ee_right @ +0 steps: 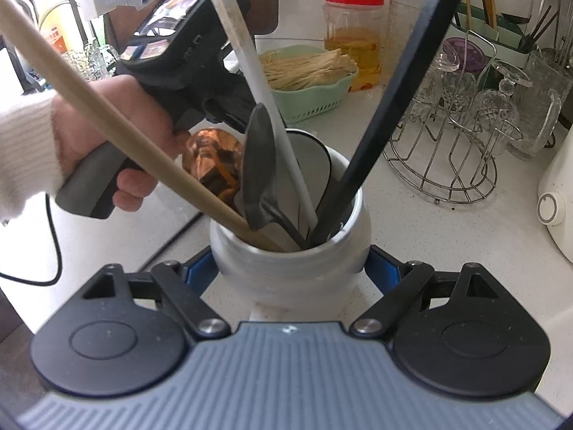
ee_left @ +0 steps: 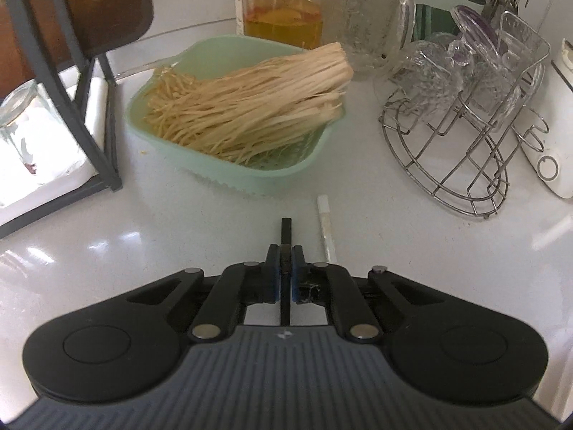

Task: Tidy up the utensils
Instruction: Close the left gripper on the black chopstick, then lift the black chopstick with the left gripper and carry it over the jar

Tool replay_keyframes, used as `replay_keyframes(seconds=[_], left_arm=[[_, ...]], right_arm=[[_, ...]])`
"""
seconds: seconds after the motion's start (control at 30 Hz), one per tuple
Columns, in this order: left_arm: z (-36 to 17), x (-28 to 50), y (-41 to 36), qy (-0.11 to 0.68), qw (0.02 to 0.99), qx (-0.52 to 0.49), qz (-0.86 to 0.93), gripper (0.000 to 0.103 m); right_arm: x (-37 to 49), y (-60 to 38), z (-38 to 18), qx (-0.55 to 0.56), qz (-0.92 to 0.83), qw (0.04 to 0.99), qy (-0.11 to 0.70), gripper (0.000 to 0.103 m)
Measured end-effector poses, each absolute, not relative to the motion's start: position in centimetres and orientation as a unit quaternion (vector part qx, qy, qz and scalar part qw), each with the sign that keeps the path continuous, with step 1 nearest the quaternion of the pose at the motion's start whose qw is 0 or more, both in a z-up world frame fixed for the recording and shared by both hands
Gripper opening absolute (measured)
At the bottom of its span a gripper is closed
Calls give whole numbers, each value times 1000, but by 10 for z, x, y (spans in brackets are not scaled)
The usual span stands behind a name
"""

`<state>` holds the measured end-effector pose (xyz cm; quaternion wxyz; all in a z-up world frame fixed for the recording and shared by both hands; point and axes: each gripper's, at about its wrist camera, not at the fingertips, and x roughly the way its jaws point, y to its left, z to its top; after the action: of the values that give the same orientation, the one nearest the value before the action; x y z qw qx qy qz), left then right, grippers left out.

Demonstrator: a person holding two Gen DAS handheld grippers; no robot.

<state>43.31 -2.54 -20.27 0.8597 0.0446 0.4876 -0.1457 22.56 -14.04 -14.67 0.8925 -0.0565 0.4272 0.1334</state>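
The left gripper [ee_left: 286, 251] is seen clamped on a thin black utensil handle [ee_left: 286, 231], its blue pads [ee_left: 275, 276] pressed against the stick from both sides with almost no gap; the handle's squared tip projects just past the fingertips over the white countertop [ee_left: 179, 222], while its lower length is hidden behind the gripper body, so what kind of utensil it is cannot be told; a white handle [ee_left: 326, 225] lies on the counter just to the right of the pads, untouched, its near end cut off by the right finger; a green basket [ee_left: 229, 172] filled with pale dried strands is placed ahead, and a wire glass rack [ee_left: 447, 165] ahead to the right; the right gripper [ee_right: 292, 268] is held around a white ceramic utensil crock [ee_right: 286, 268], the jaws set wide against its two sides, though the contact itself is masked by the crock's bulge; from the crock a wooden handle [ee_right: 107, 122], a grey spoon [ee_right: 259, 168], a white handle and a black handle [ee_right: 390, 96] protrude, their upper ends cropped by the frame; beyond and to the left, a hand [ee_right: 114, 136] is seen gripping the left tool's handle.
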Motion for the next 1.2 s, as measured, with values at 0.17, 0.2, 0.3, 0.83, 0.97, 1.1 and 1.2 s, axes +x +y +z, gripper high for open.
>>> replay_keyframes(seconds=[0.17, 0.2, 0.3, 0.83, 0.97, 1.1, 1.2], left_arm=[[-192, 428, -7, 483, 865, 23, -138, 7], [-187, 424, -4, 480, 866, 18, -138, 7], [-173, 417, 6, 471, 872, 7, -136, 7], [-80, 348, 41, 410, 894, -42, -176, 6], [-64, 332, 44, 398, 897, -47, -188, 6], [-52, 317, 46, 390, 897, -53, -202, 6], [-44, 307, 47, 386, 897, -52, -210, 6]], right_arm=[[228, -138, -147, -55, 128, 893, 428, 90], [229, -137, -148, -54, 127, 893, 428, 90], [231, -134, -148, -51, 121, 894, 429, 90], [242, -121, -150, -30, 77, 905, 418, 90], [242, -121, -151, -27, 72, 908, 413, 90], [242, -120, -152, -24, 65, 910, 410, 90], [243, -118, -153, -19, 56, 911, 408, 90]])
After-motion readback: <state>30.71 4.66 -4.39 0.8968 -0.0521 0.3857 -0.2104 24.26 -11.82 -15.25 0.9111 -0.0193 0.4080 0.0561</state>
